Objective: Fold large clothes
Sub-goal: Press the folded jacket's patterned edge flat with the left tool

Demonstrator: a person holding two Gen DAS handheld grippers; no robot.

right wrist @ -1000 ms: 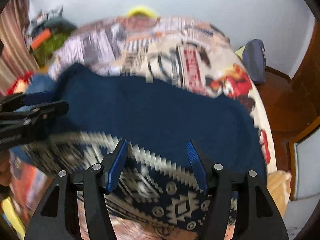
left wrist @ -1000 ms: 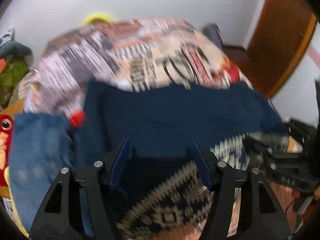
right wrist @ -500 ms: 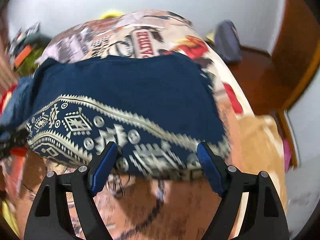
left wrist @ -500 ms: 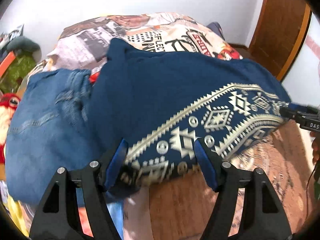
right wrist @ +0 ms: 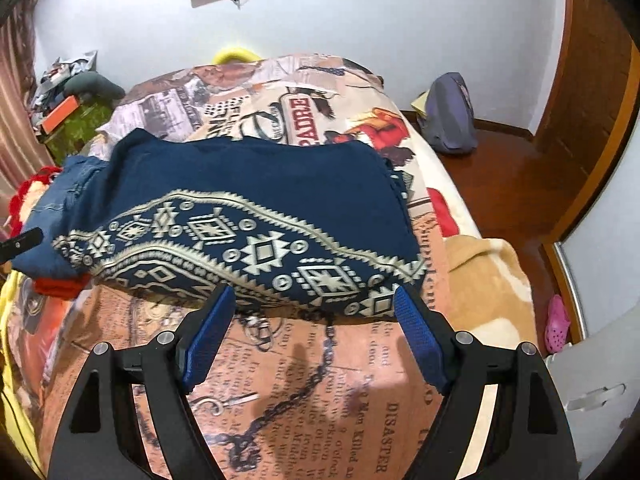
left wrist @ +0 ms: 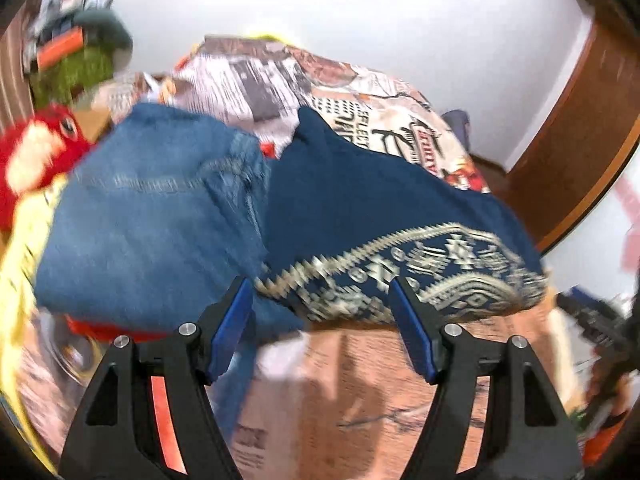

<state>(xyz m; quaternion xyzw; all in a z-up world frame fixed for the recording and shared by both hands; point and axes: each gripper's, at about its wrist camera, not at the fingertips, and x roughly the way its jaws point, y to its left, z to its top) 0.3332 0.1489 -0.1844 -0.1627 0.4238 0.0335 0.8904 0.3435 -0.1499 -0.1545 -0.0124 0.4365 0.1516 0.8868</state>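
left-wrist view motion-blurred, jeans smeared, red plush cut off at edge

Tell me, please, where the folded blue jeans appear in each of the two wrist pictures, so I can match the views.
Left wrist view: the folded blue jeans fill the left-centre, touching the left edge of the navy patterned garment.
Right wrist view: only a strip of the jeans shows at the far left, partly under that garment.
Shared landmark: the garment's cream patterned band.
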